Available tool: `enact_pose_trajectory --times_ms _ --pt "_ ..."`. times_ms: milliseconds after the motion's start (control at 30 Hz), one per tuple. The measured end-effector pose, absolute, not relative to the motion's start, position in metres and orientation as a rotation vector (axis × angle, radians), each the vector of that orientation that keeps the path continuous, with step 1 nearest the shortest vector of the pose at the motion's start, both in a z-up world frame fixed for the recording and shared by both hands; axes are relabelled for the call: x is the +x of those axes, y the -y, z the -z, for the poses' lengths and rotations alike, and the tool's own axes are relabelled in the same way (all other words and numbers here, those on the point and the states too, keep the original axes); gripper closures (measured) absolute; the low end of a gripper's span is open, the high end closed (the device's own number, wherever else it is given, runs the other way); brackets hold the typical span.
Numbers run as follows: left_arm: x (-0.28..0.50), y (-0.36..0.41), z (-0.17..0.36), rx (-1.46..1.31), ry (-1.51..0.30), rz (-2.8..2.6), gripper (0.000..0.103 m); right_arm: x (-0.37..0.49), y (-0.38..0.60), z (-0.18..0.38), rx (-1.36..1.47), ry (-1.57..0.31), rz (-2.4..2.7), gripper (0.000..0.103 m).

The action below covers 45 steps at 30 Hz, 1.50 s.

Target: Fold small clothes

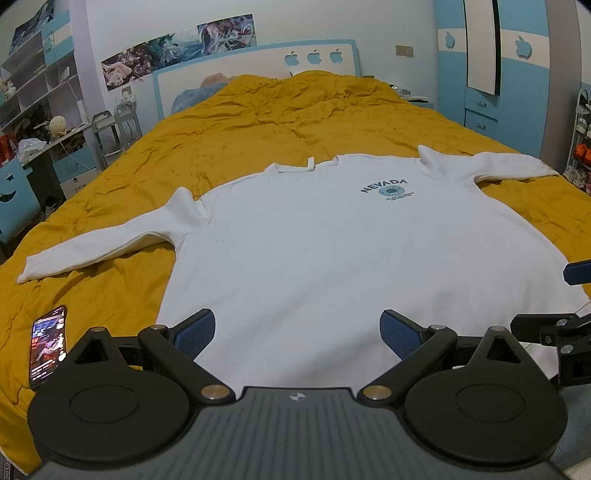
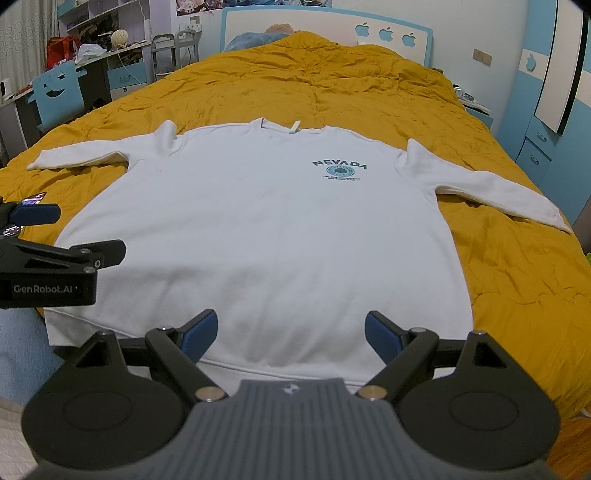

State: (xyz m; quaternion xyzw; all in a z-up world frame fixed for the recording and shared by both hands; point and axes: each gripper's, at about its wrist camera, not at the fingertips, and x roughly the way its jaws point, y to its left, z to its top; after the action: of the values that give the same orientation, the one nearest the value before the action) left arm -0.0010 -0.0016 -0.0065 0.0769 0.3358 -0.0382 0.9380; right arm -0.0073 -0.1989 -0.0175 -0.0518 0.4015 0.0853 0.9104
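A white long-sleeved sweatshirt (image 1: 314,240) with a blue "NEVADA" print lies flat, front up, on the yellow bedspread, both sleeves spread out to the sides. It also shows in the right wrist view (image 2: 258,221). My left gripper (image 1: 297,332) is open and empty, hovering over the hem near its left part. My right gripper (image 2: 290,332) is open and empty over the hem near its right part. The right gripper's fingers (image 1: 543,328) show at the right edge of the left wrist view, and the left gripper's fingers (image 2: 55,254) at the left edge of the right wrist view.
A phone (image 1: 48,347) with a lit screen lies on the yellow bedspread (image 1: 258,122) left of the hem. A desk and shelves (image 1: 37,110) stand left of the bed. A blue wardrobe (image 1: 509,74) stands at the right. The headboard (image 2: 325,29) is at the far end.
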Motion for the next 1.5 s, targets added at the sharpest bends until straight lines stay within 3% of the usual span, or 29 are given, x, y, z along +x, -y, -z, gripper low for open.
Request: enact_pose_trajectory --times_ms 1500 --pt "0.0054 0.0023 0.0093 0.174 -0.712 0.086 0.0 -0.0043 0.1957 0.0177 -0.107 -0.846 -0.188 0.02"
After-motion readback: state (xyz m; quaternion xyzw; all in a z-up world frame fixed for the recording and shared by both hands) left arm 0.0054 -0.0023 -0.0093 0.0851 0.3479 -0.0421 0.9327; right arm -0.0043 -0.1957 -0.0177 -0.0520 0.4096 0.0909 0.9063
